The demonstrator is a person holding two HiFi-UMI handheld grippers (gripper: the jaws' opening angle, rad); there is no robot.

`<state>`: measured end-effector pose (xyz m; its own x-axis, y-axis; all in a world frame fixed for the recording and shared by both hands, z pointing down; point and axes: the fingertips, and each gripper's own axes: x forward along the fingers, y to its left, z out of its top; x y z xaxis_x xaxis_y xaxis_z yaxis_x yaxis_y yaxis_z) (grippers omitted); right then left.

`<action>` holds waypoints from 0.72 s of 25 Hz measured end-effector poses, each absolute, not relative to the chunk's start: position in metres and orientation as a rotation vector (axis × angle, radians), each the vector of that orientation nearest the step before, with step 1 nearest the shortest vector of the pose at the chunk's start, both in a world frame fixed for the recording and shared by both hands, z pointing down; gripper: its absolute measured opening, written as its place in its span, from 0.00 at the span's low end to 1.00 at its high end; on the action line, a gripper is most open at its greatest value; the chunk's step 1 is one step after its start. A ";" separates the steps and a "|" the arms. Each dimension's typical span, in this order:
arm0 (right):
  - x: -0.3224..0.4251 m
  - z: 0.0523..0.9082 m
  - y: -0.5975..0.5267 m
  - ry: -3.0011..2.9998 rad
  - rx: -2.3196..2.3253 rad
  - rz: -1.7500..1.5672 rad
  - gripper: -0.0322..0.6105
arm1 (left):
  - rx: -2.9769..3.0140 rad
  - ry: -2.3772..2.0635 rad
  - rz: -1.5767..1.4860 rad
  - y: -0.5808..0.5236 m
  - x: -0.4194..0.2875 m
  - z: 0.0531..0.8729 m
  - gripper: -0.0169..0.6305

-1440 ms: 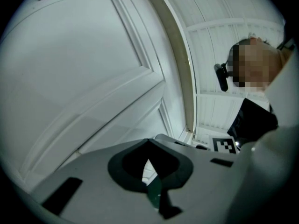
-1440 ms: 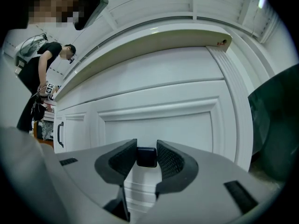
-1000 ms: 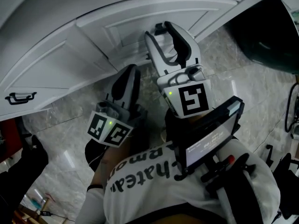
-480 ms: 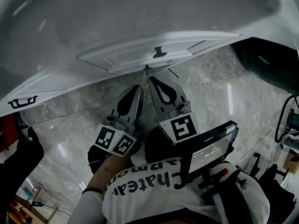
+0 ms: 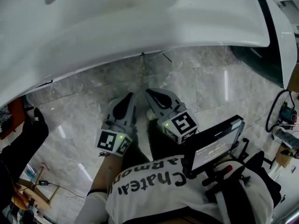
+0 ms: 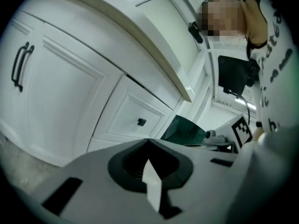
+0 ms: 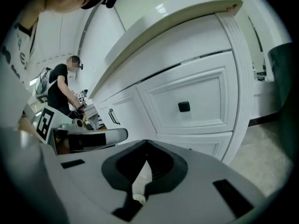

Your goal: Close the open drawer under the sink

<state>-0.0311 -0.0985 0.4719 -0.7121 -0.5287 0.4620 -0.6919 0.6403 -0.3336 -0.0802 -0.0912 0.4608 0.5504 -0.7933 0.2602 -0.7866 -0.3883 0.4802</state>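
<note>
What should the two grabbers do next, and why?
Probably just lower both and rest. The drawer with the square knob looks shut, flush with the cabinet front. The left gripper and right gripper are both shut, empty and clear of it, so nothing seems left to push.

Dim head view, cool grey cast, white sink washed out and soft; long streaks of ceiling-light glare on marble floor; gripper views brighter, fisheye, cabinet fronts bowed, corners vignetted black, near jaws blurred
</note>
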 end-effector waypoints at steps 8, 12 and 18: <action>0.007 0.357 -0.094 -2.553 0.989 0.700 0.07 | 2.164 -1.362 -0.040 -0.065 -0.072 0.349 0.04; 0.013 0.306 -0.094 -2.575 1.018 0.651 0.07 | 2.201 -1.385 -0.047 -0.065 -0.072 0.295 0.04; 0.028 0.230 -0.095 -2.614 1.039 0.571 0.07 | 2.268 -1.417 -0.055 -0.065 -0.061 0.215 0.04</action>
